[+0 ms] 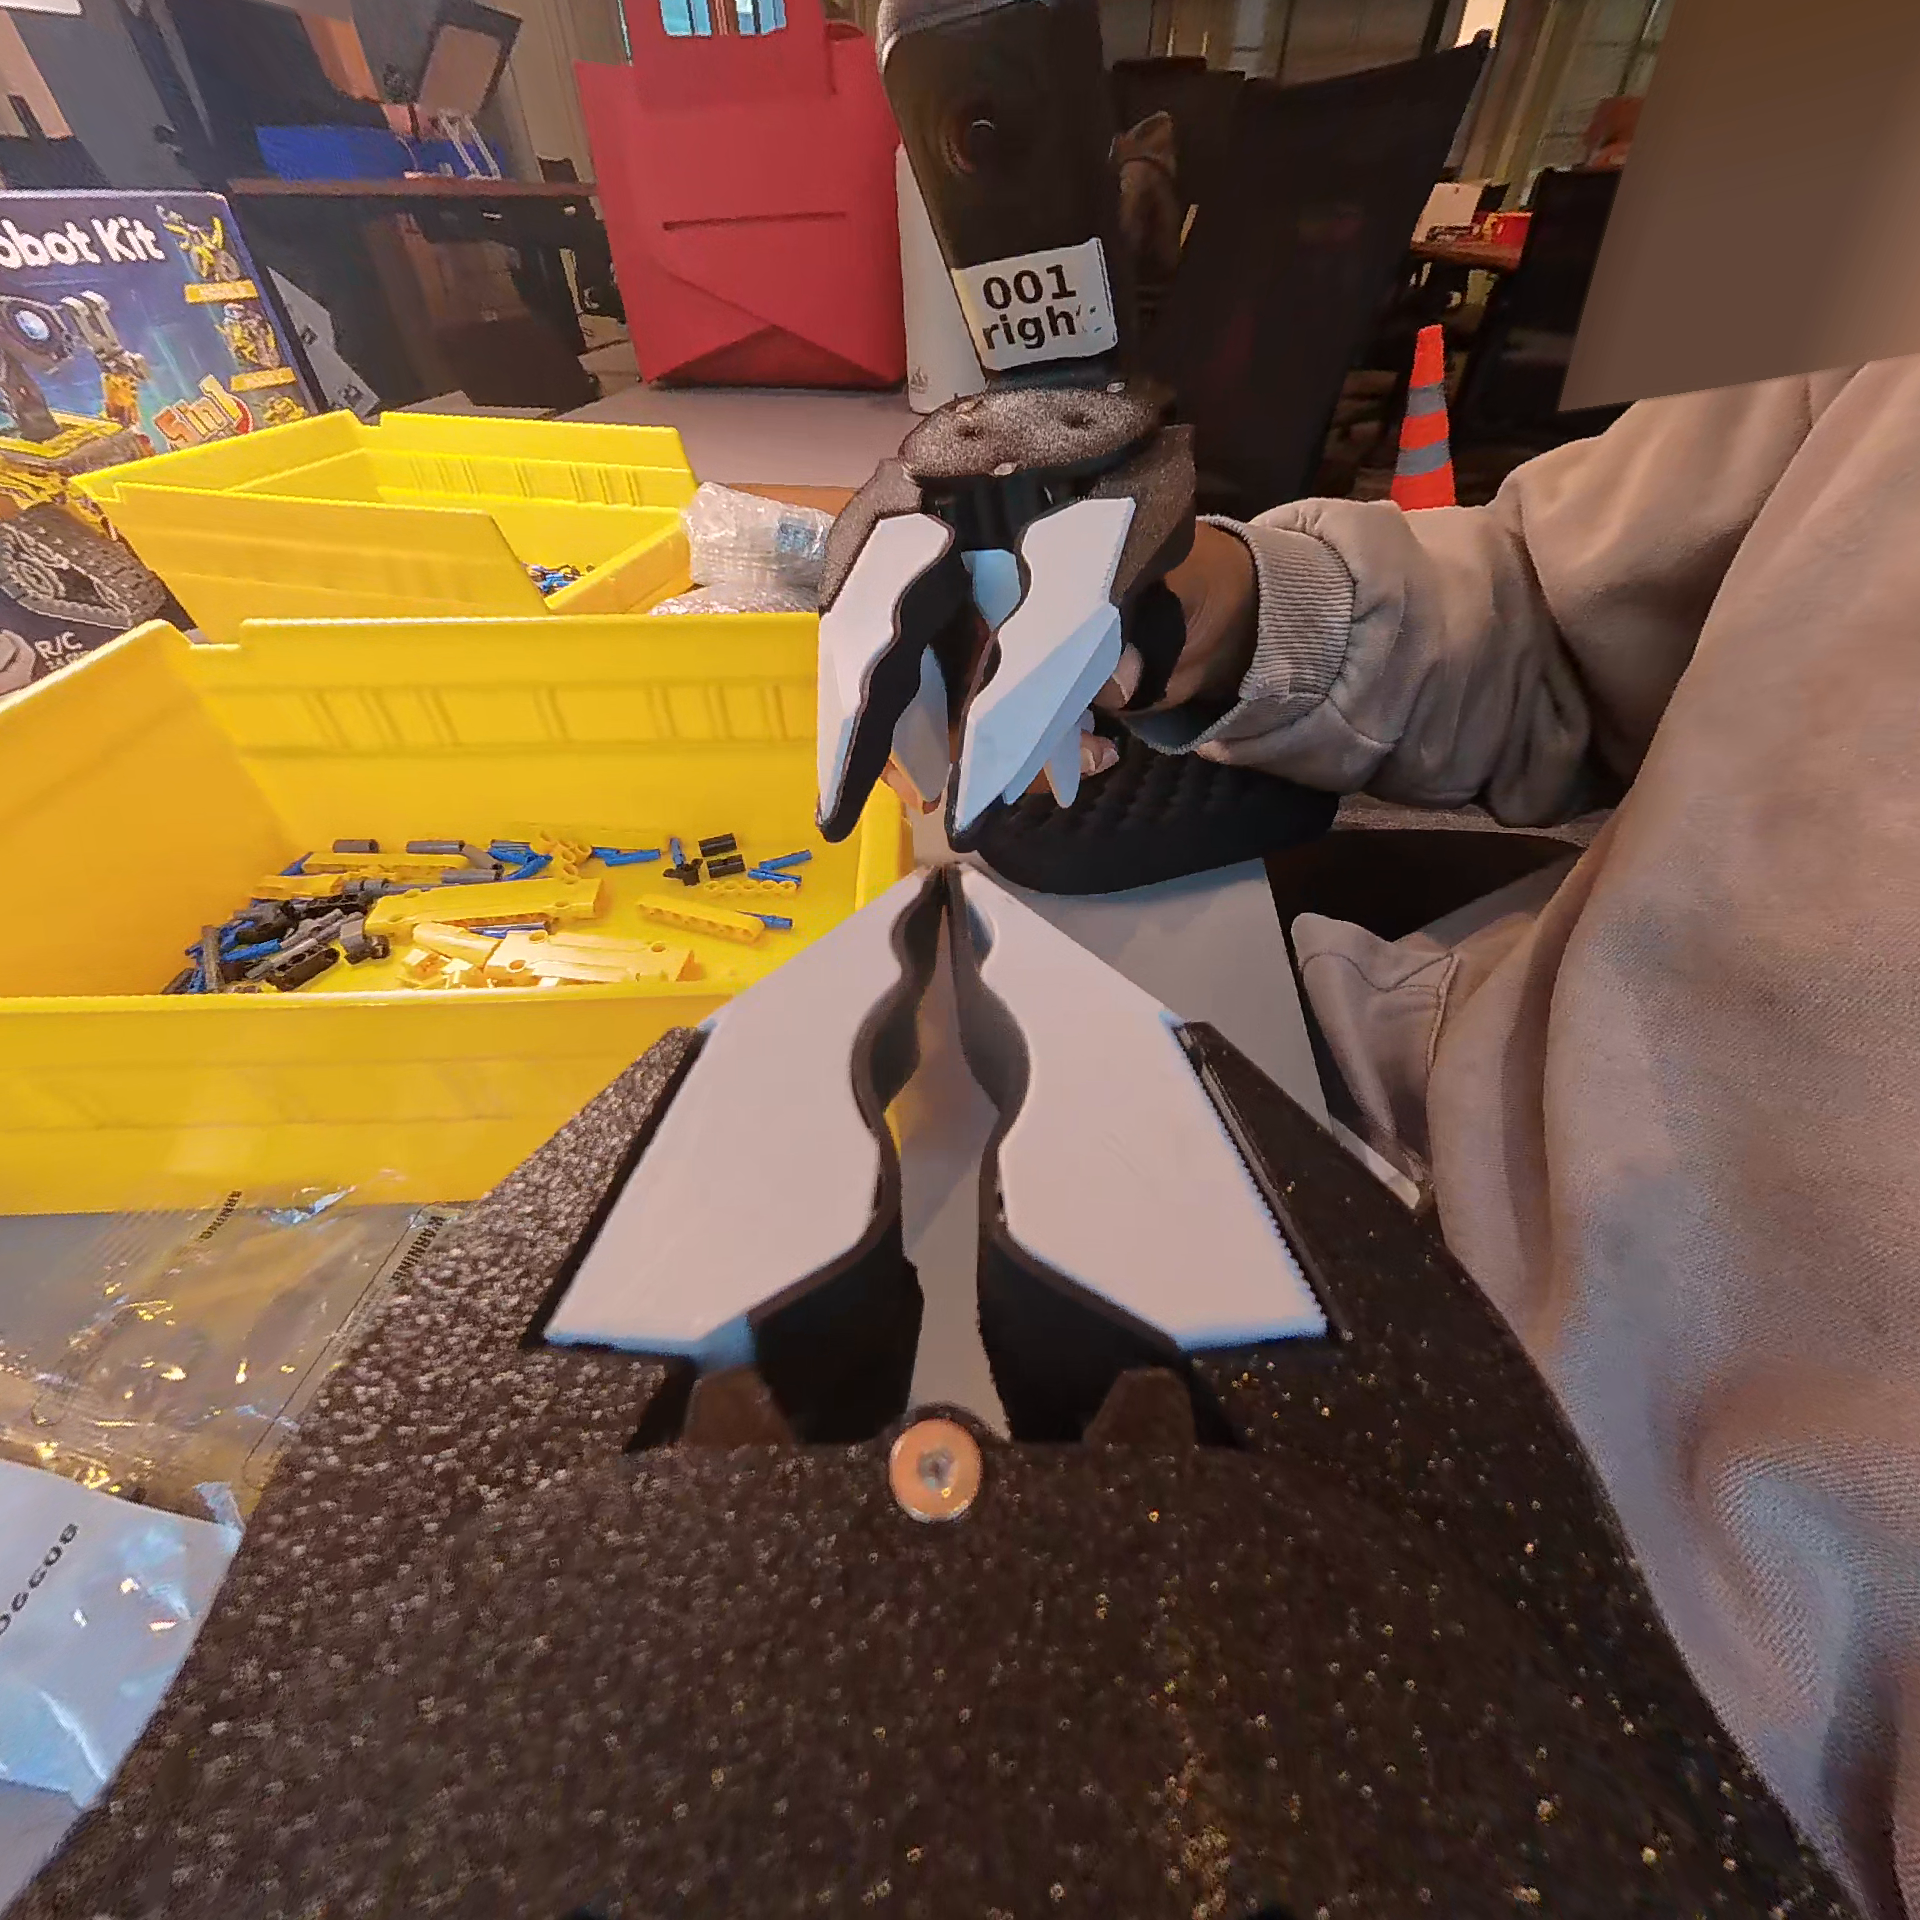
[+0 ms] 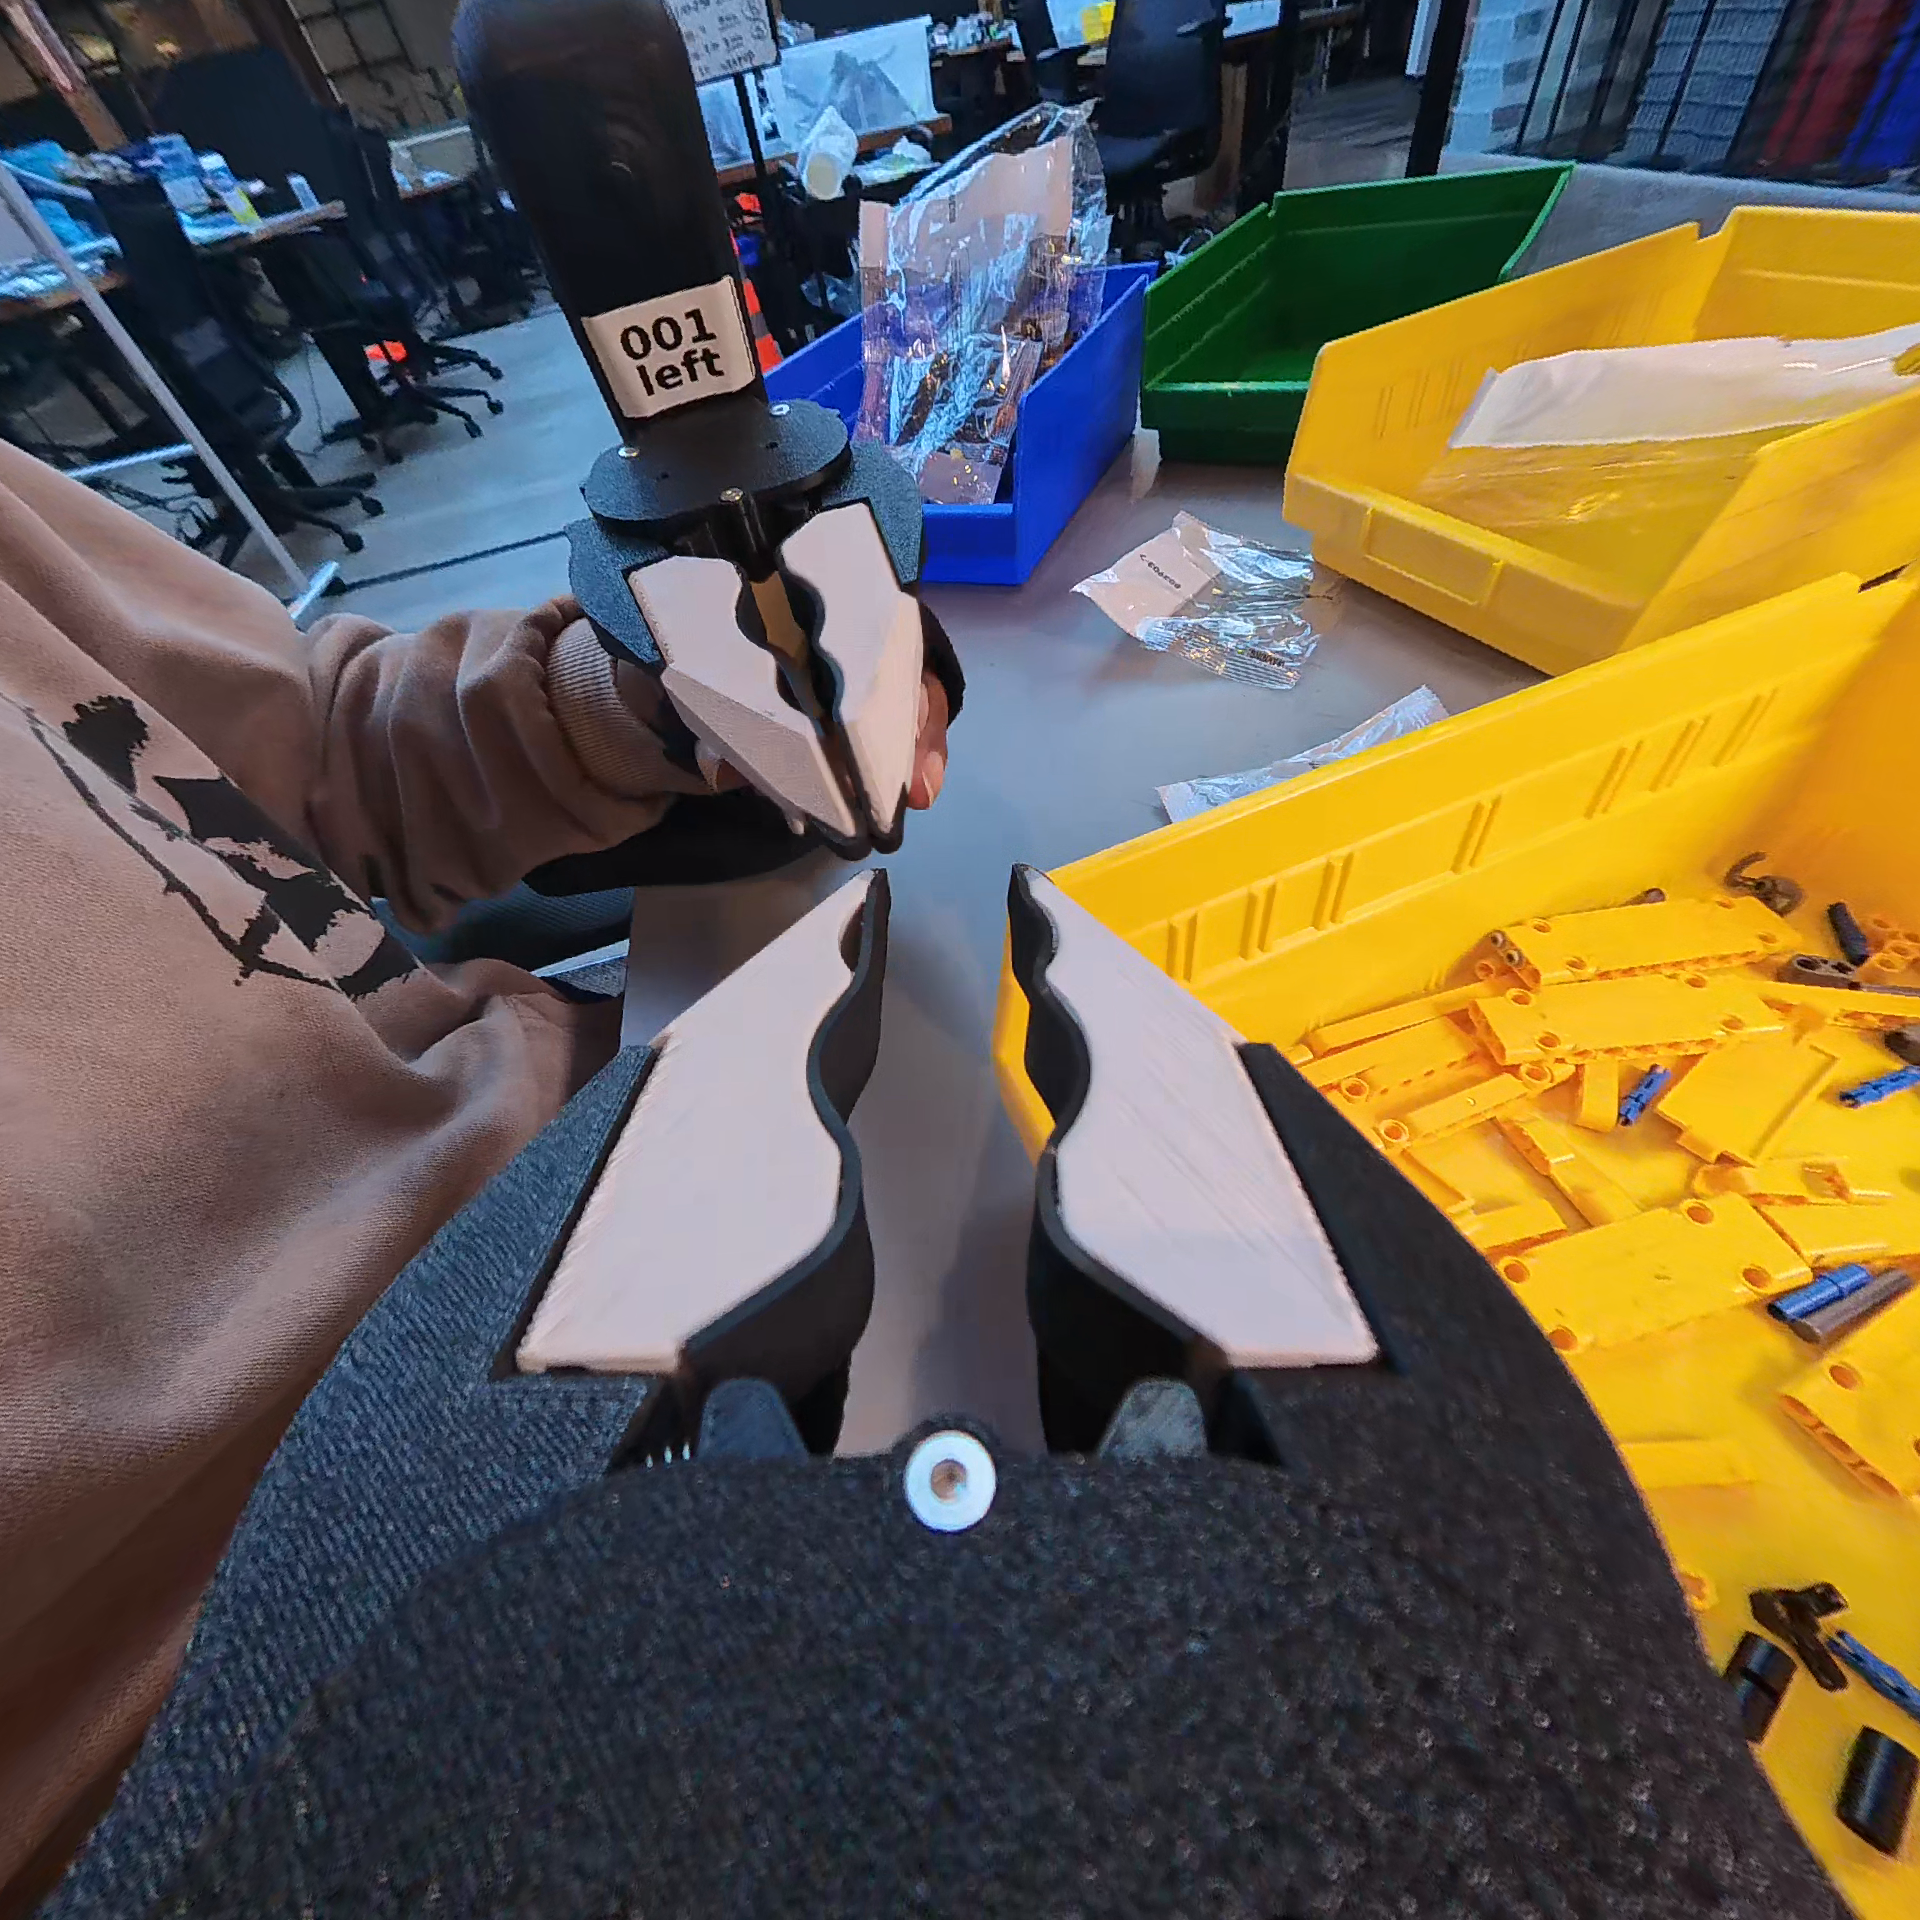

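Note:
My left gripper (image 1: 943,875) is shut, its two fingertips pressed together above the grey table (image 1: 1174,935), and I see nothing between them. It also shows in the right wrist view (image 2: 857,831), tips closed and pointing down. My right gripper (image 2: 948,883) is open and empty, just over the table beside the near wall of a yellow bin (image 2: 1455,831). In the left wrist view it (image 1: 902,826) hangs tip to tip with the left one. The bin (image 1: 416,1008) holds several yellow beams and small blue, grey and black pins (image 1: 499,914), also seen in the right wrist view (image 2: 1621,1039).
More yellow bins (image 1: 364,520) and a toy kit box (image 1: 125,312) stand behind. A second yellow bin (image 2: 1455,540), a blue bin (image 2: 1060,457) with plastic bags and a green bin (image 2: 1351,312) stand farther off. Clear bags (image 2: 1216,597) (image 1: 156,1351) lie on the table. Sleeves flank both grippers. The tips of both grippers are at nearly the same place.

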`<state>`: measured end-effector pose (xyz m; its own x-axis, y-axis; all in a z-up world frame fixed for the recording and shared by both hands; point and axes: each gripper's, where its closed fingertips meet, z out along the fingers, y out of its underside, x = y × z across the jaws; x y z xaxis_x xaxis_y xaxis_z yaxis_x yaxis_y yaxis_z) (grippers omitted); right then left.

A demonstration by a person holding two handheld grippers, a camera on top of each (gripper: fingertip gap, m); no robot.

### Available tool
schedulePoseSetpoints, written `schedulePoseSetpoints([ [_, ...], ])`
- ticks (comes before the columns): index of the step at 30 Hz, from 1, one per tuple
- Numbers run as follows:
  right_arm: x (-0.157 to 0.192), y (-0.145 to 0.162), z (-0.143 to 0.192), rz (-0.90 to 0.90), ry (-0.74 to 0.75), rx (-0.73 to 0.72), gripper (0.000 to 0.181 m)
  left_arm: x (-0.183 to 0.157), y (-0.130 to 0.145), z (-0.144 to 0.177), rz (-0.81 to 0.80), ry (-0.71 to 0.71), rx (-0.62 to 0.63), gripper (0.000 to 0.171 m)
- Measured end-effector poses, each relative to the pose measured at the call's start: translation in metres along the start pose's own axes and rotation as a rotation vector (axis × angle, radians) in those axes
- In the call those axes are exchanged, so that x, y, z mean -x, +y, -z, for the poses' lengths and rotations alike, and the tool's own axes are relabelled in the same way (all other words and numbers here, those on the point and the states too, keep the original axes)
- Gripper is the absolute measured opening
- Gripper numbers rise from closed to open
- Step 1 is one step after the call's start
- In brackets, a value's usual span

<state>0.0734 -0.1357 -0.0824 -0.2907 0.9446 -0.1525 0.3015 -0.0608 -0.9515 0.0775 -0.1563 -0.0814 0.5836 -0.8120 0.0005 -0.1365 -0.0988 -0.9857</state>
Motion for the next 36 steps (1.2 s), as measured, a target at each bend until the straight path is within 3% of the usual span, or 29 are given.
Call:
schedulePoseSetpoints([
  [10, -0.013, -0.004, 0.012, -0.015, 0.038, -0.029, 0.023, 0.012, 0.014, 0.017, 0.02, -0.028, 0.072, 0.0],
  [14, -0.02, -0.004, 0.019, -0.016, 0.062, -0.037, 0.023, 0.02, 0.037, 0.026, -0.001, -0.08, 0.196, 0.003],
  [17, -0.023, -0.003, 0.023, -0.023, 0.07, -0.04, 0.023, 0.017, 0.059, 0.032, 0.029, -0.049, 0.304, 0.03],
  [25, -0.024, 0.004, 0.023, -0.024, 0.072, -0.018, 0.023, 0.01, 0.14, 0.052, 0.03, 0.011, 0.745, 0.051],
  [32, -0.028, 0.007, 0.027, -0.01, 0.091, -0.003, 0.023, 0.017, 0.145, 0.084, -0.014, 0.021, 0.903, 0.074],
  [36, -0.034, 0.006, 0.034, -0.01, 0.115, -0.011, 0.023, 0.048, 0.121, 0.095, -0.024, -0.126, 0.772, 0.068],
])
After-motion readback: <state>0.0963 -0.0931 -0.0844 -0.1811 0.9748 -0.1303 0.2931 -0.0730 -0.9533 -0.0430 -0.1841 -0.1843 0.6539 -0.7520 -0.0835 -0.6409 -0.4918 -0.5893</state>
